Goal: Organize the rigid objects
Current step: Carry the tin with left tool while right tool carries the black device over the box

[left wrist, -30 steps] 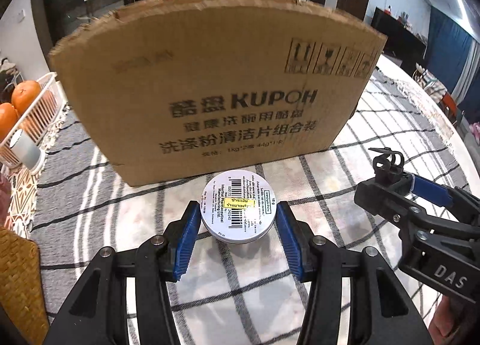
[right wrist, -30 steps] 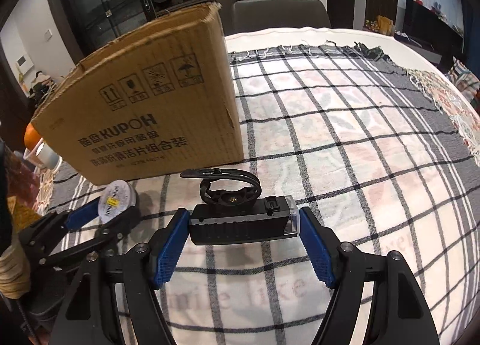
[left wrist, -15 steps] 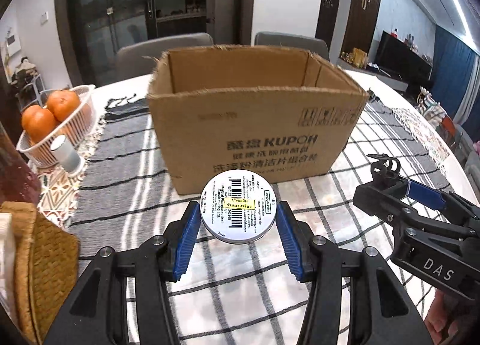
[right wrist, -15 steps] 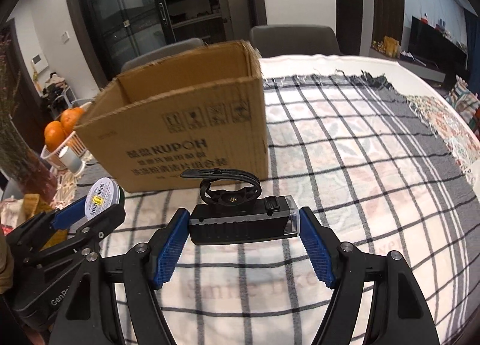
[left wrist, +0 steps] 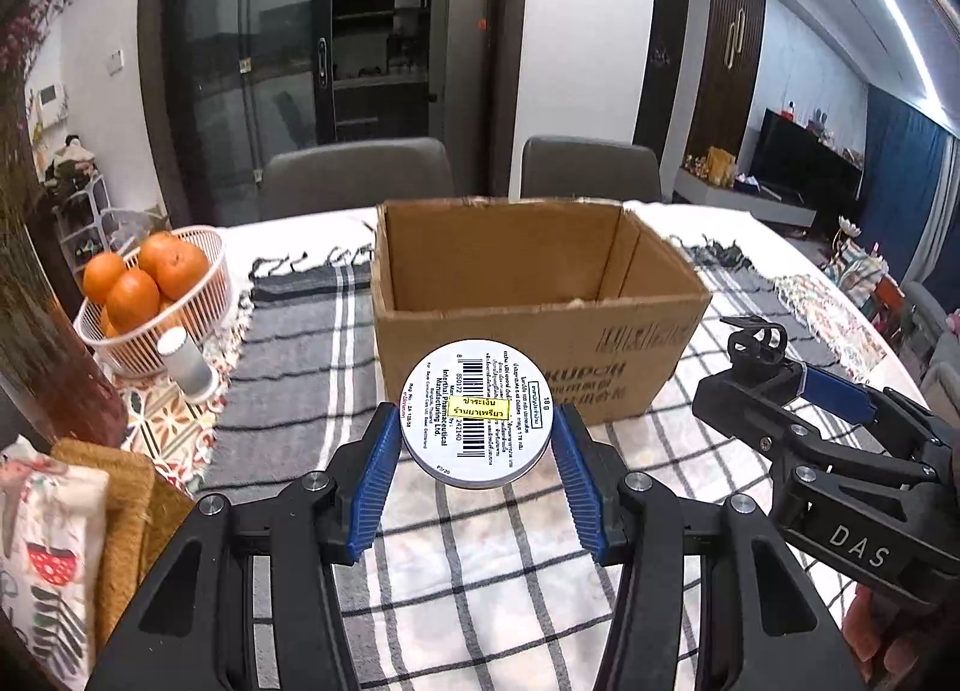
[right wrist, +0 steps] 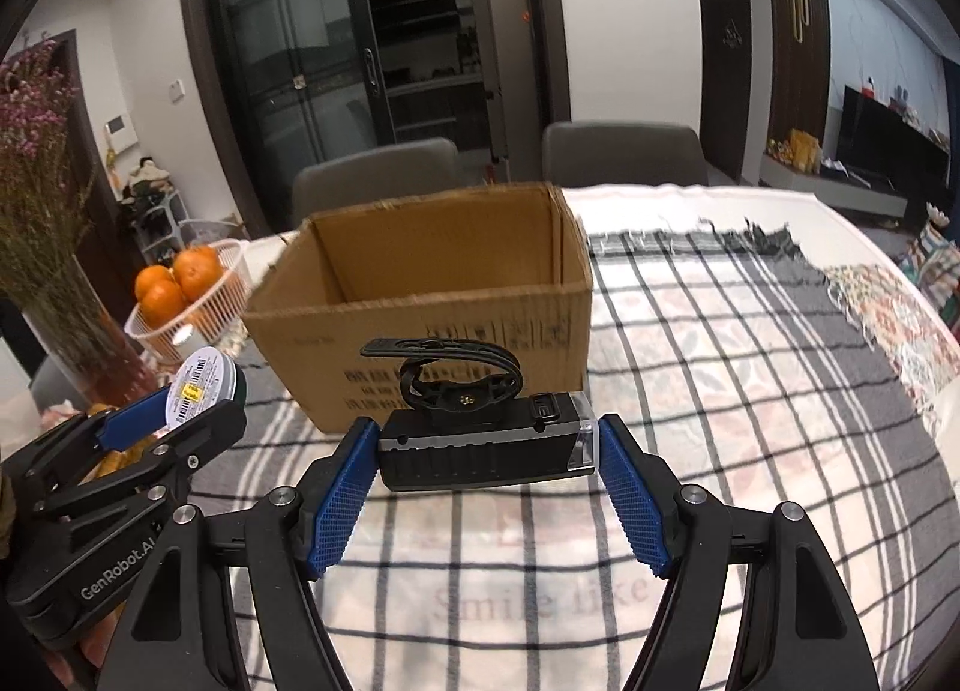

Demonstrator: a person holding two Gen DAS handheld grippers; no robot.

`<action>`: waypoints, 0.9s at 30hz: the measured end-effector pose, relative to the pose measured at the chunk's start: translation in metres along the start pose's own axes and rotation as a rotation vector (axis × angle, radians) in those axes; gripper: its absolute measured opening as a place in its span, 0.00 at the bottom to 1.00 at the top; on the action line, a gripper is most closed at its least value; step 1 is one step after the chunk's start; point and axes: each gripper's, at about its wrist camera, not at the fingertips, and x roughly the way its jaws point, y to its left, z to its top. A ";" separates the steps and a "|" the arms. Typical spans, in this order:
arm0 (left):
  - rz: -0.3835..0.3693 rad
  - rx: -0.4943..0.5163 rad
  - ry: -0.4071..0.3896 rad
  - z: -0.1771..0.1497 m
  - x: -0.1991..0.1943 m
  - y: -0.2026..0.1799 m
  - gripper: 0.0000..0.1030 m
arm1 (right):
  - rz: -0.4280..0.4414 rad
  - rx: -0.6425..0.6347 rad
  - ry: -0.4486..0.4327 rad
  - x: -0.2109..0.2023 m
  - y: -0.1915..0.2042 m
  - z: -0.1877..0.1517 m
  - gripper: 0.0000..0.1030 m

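Two items up off the cloth vs a sec ago: your left gripper (left wrist: 477,442) clamps round tin (left wrist: 477,412), right gripper (right wrist: 487,454) clamps bike light (right wrist: 486,448). Cardboard box (left wrist: 528,325) rim now below both, open top in view.

The round tin (left wrist: 477,413) looks like smooth metal under a glossy printed paper label, at 6 o'clock from the rough, matt corrugated cardboard box (left wrist: 528,295). The bike light (right wrist: 486,448) is ribbed matt black plastic with a clear glossy end. Woven checked cloth (left wrist: 288,331) covers the table.

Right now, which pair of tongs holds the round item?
The left tongs, clamped on the white barcode-labelled tin; the right tongs grip a black boxy bike light.
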 end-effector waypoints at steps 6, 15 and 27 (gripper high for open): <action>-0.005 -0.011 -0.035 0.019 -0.008 0.004 0.49 | 0.007 -0.017 -0.049 -0.010 0.003 0.019 0.71; -0.014 -0.014 -0.054 0.050 -0.002 0.004 0.49 | 0.026 -0.025 -0.090 -0.013 0.006 0.052 0.71; -0.012 0.019 -0.024 0.090 0.023 0.003 0.49 | 0.048 -0.039 -0.057 0.012 0.001 0.091 0.72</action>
